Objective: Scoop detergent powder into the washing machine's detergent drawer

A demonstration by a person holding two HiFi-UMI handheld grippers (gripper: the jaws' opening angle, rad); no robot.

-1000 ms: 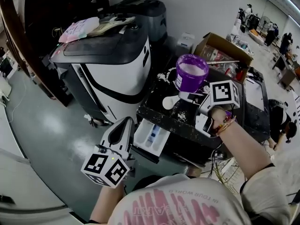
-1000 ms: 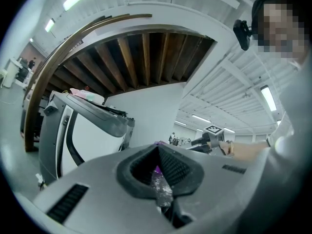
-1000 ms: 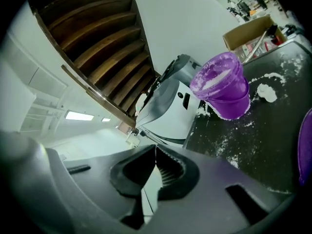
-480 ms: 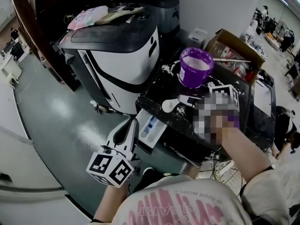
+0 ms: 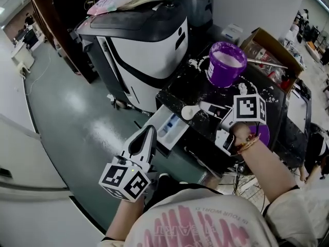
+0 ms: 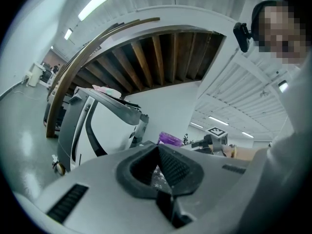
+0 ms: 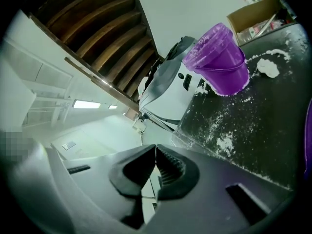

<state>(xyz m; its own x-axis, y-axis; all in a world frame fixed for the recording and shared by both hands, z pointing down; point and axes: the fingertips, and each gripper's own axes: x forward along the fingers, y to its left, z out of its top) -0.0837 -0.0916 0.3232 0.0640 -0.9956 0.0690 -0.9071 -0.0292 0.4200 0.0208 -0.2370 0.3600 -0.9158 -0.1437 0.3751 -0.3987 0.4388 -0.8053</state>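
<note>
A purple tub (image 5: pixel 224 63) full of white powder stands on the powder-dusted black top (image 5: pixel 177 94) of a machine. Below its front edge a white detergent drawer (image 5: pixel 170 131) with a blue insert is pulled out. My right gripper (image 5: pixel 208 108) is shut on the handle of a white scoop (image 5: pixel 188 112), whose bowl hangs over the front edge, just right of the drawer. In the right gripper view the jaws (image 7: pixel 155 147) are together and the tub (image 7: pixel 219 62) stands ahead. My left gripper (image 5: pixel 149 129) is shut and holds nothing, its tip just left of the drawer.
A big white-and-black appliance (image 5: pixel 149 45) with a pink packet (image 5: pixel 110 3) on top stands to the left of the black top. A cardboard box (image 5: pixel 270 48) sits behind the tub. A purple lid (image 5: pixel 263 134) lies by my right wrist. Green floor (image 5: pixel 77 117) lies on the left.
The left gripper has come closer to the drawer's front. The right gripper has sunk a little with the scoop, which now hangs nearer the drawer. The whole view has shifted.
</note>
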